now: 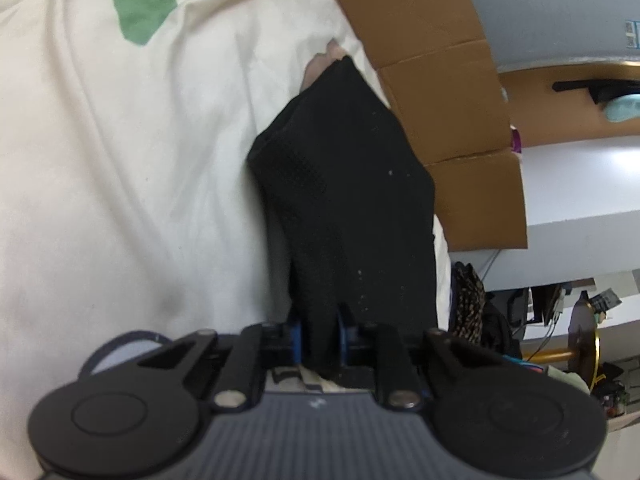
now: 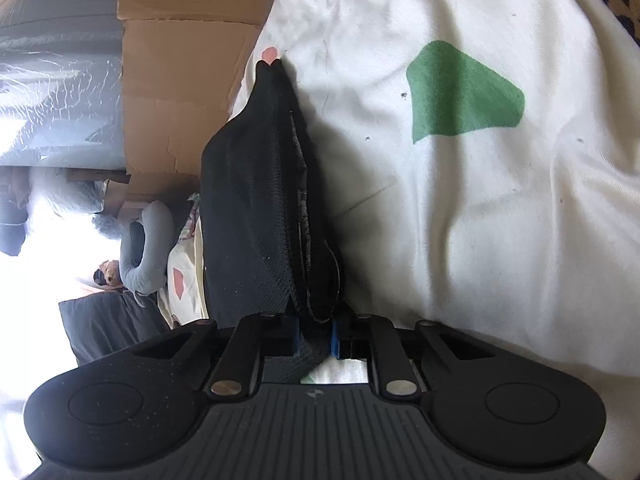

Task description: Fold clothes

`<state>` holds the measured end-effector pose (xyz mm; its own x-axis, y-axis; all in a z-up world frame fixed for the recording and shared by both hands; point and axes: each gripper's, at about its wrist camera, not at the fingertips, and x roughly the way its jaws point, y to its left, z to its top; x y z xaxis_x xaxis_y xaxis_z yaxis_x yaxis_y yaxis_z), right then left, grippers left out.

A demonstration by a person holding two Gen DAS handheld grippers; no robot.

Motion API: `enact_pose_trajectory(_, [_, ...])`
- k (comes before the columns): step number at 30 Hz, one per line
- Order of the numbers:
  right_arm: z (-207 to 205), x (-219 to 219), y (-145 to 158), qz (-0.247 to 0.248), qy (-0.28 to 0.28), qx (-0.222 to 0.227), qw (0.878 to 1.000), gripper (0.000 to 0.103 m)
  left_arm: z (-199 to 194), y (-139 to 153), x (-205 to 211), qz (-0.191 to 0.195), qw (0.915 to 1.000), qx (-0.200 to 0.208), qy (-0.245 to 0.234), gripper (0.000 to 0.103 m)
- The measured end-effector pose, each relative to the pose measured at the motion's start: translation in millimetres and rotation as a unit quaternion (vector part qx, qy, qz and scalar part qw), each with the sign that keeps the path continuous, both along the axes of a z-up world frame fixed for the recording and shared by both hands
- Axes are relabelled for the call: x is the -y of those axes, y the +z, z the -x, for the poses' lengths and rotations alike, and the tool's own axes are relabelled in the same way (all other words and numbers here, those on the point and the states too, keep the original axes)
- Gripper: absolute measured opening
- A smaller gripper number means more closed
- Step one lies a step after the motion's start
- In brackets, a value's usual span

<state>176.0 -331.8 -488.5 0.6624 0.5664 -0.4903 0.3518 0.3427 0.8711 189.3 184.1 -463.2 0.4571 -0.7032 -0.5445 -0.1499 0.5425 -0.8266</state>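
Black knit garment pinched in my left gripper, draped over the cream sheet right of its green patch, same black cloth clamped in my right gripper, cardboard left of it

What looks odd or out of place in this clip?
Little. Both hand-held grippers, left and right, pinch the black garment above the cream sheet, which shows small dark specks.
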Motion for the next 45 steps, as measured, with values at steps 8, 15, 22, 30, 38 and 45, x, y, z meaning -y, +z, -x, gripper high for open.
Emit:
enact_pose_trajectory(8, [-1.9, -0.3, 9.0, 0.008, 0.017, 0.001, 1.0, 0.009, -0.6, 17.8, 3.5, -0.028, 0.9994, 0.017, -0.007, 0.012])
enact_pose_trajectory(15, [-0.8, 0.1, 20.1, 0.007, 0.031, 0.003, 0.999, 0.009, 9.3, 33.4, 1.5, -0.052, 0.9984, 0.019, -0.016, 0.011])
enact_pose_trajectory(22, [6.0, -5.3, 23.9, 0.01, 0.059, -0.003, 0.998, 0.009, 25.6, 40.9, 3.1, -0.058, 0.9982, 0.004, -0.013, 0.011])
enact_pose_trajectory(30, [5.7, -17.6, 30.1, 0.032, 0.102, -0.009, 0.994, 0.009, 50.3, 41.0, 4.7, -0.072, 0.9973, -0.014, 0.011, 0.011])
enact_pose_trajectory(38, [0.4, -13.7, 36.4, 0.053, 0.108, -0.008, 0.993, 0.009, 66.1, 23.8, 17.8, -0.054, 0.9941, -0.079, 0.051, 0.011])
enact_pose_trajectory(45, [-8.0, -2.0, 42.1, 0.07, 0.099, -0.004, 0.993, 0.009, 67.1, 18.8, 46.5, -0.058, 0.9875, -0.137, 0.052, 0.011])
